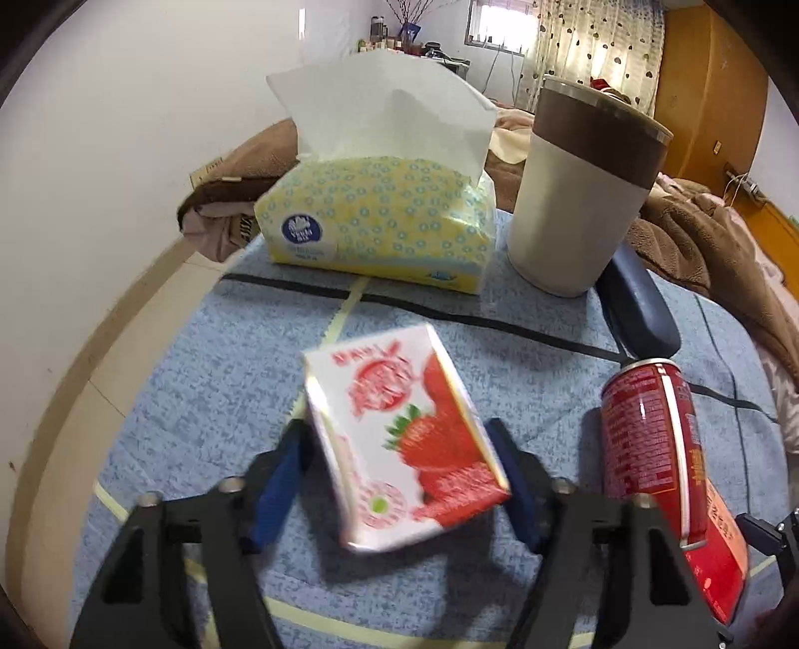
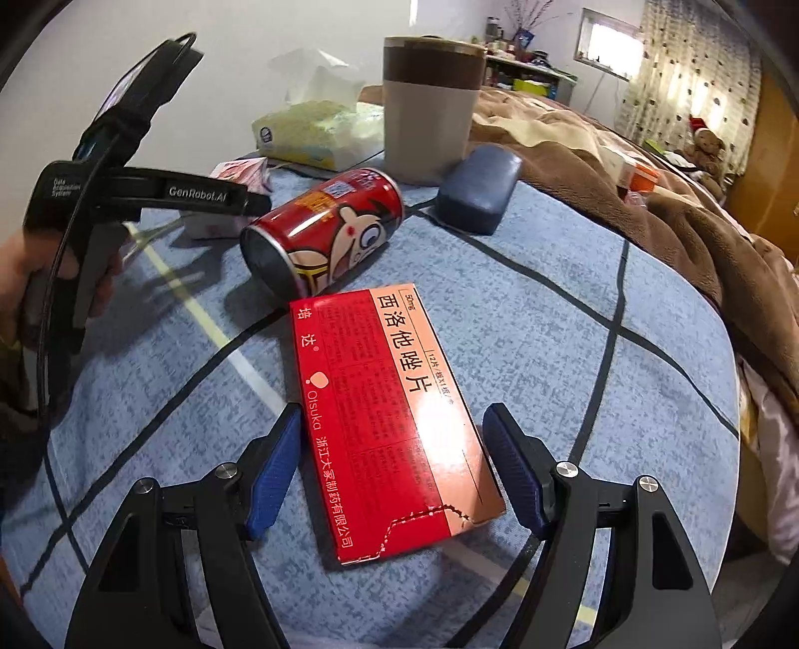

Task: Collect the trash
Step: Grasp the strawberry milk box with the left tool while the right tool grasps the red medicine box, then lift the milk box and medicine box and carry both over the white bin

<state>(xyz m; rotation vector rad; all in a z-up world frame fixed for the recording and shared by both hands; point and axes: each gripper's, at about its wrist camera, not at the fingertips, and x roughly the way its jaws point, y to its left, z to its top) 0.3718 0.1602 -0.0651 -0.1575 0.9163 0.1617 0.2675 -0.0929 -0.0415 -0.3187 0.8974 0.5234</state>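
I see a blue quilted cover [image 1: 209,379] crossed by dark and pale stripes, laid over what I take to be a bed, though I cannot tell for sure. A white wall [image 1: 125,125] rises on the left; a brown blanket [image 2: 649,199] spreads at right, with a curtained window [image 2: 606,42] and a cluttered shelf far behind.

On the cover, from left: a yellow tissue pack [image 1: 379,219] with a sheet standing up, a white-and-brown bin [image 1: 584,194] just beside it, a dark blue glasses case [image 2: 479,189] near the bin's foot, and a red can [image 2: 324,229] lying on its side.

My left tongs [image 1: 399,439] sit low over the cover, jaws closed against the sides of a strawberry milk carton [image 1: 404,439], which tilts between the blue pads [image 1: 279,479]. The carton looks blurred.

My right tongs [image 2: 394,429] also hang low, jaws parted wide, gripping nothing, straddling the near end of a flat red medicine box [image 2: 389,419] lying on the cover just in front of the can; the pads stand just clear of it.
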